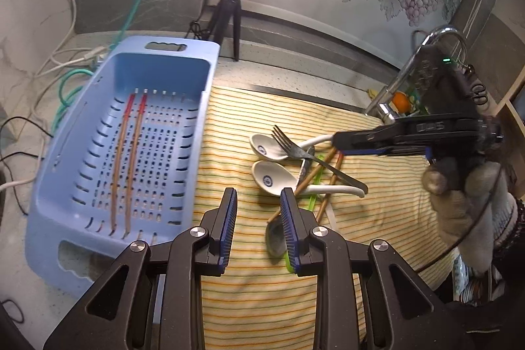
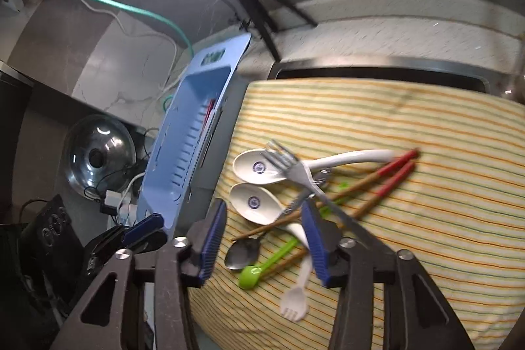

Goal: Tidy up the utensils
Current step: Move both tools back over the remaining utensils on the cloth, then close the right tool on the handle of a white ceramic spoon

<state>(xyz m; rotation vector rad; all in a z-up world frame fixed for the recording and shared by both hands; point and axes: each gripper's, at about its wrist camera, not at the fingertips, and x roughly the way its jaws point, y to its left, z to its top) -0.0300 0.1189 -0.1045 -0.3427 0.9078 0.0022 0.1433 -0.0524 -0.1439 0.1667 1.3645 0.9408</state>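
Note:
A blue slotted basket (image 1: pixel 65 185) lies left of the striped cloth and holds two red-tipped chopsticks (image 1: pixel 126 159). On the cloth a pile holds two white ceramic spoons (image 1: pixel 272 177), a metal fork (image 1: pixel 295 149), more chopsticks (image 2: pixel 377 182), a metal spoon (image 2: pixel 242 253), a green plastic spoon (image 2: pixel 259 269) and a white plastic fork (image 2: pixel 297 297). My left gripper (image 1: pixel 259 202) is open and empty, hovering just left of the pile. My right gripper (image 2: pixel 262 212) is open above the pile; in the left wrist view it (image 1: pixel 361 144) hangs over the pile's right side.
The striped cloth (image 1: pixel 279 284) covers the sink area. A ring light on a black tripod (image 1: pixel 229 8) stands behind the basket. Cables (image 1: pixel 65 87) lie left of the basket. A faucet (image 1: pixel 403 77) rises at the right. A glass lid (image 2: pixel 98 153) sits at the far left.

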